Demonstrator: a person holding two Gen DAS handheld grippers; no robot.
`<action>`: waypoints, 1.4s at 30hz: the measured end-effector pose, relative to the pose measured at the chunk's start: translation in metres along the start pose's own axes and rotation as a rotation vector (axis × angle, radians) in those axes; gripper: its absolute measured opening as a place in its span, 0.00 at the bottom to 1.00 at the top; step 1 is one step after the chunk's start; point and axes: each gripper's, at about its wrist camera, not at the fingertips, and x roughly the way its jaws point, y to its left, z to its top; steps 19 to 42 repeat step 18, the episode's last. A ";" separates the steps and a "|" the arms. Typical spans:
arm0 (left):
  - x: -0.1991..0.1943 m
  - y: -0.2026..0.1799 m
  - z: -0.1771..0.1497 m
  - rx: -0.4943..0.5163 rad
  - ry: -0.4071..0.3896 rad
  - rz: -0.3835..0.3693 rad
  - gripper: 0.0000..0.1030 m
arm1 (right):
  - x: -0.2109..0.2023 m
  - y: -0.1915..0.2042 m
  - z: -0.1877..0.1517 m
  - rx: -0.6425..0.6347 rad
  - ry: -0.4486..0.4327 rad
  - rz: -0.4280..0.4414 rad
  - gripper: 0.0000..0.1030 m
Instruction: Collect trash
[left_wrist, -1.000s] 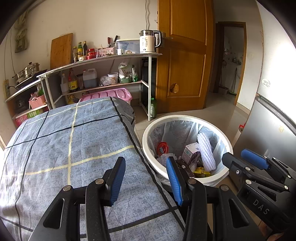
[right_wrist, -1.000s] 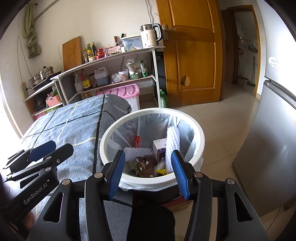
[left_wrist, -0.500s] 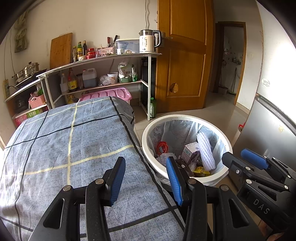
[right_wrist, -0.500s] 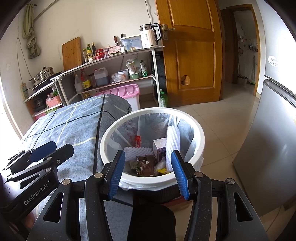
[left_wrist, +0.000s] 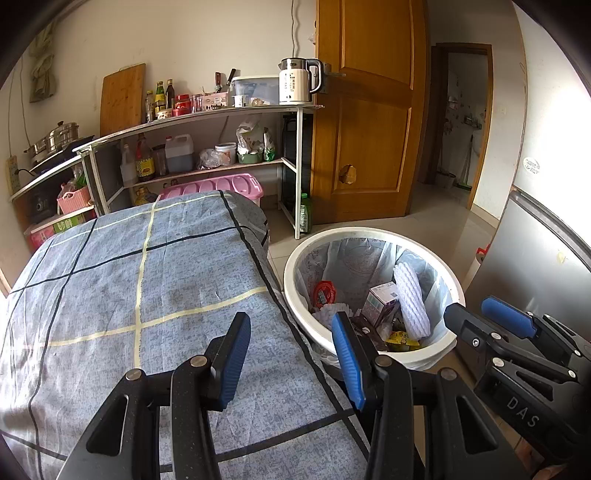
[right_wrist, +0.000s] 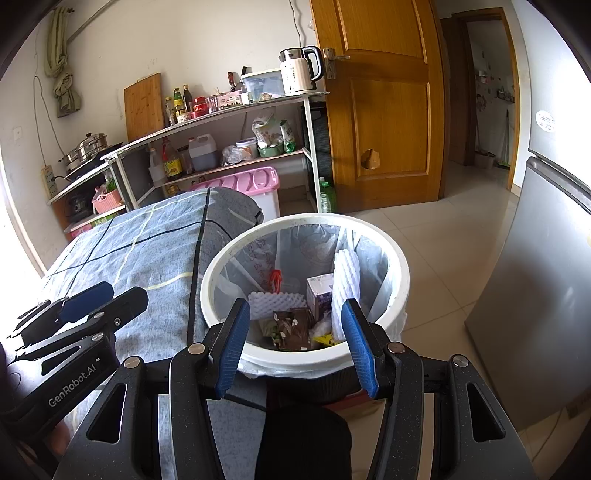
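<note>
Trash is lying in the white bin (right_wrist: 400, 280) beside the cloth-covered counter (left_wrist: 110, 288): foam sleeve (right_wrist: 345, 291), small carton (right_wrist: 319, 295), brown wrapper (right_wrist: 291, 325). Left claw (left_wrist: 291, 354) is hovering over the counter's edge, right claw (right_wrist: 295, 341) above the bin, both spread wide and gripping nothing.

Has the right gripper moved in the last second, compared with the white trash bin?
No. In the right wrist view the right gripper frames the white trash bin exactly as before, and the wooden door sits unchanged too.
</note>
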 end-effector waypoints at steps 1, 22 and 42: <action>0.000 0.000 0.000 0.000 0.001 -0.003 0.44 | 0.000 0.000 0.000 -0.001 0.000 0.000 0.51; 0.000 -0.002 0.000 0.002 0.010 -0.013 0.44 | 0.000 0.000 -0.002 0.001 0.002 0.001 0.51; 0.000 -0.002 0.000 0.002 0.010 -0.013 0.44 | 0.000 0.000 -0.002 0.001 0.002 0.001 0.51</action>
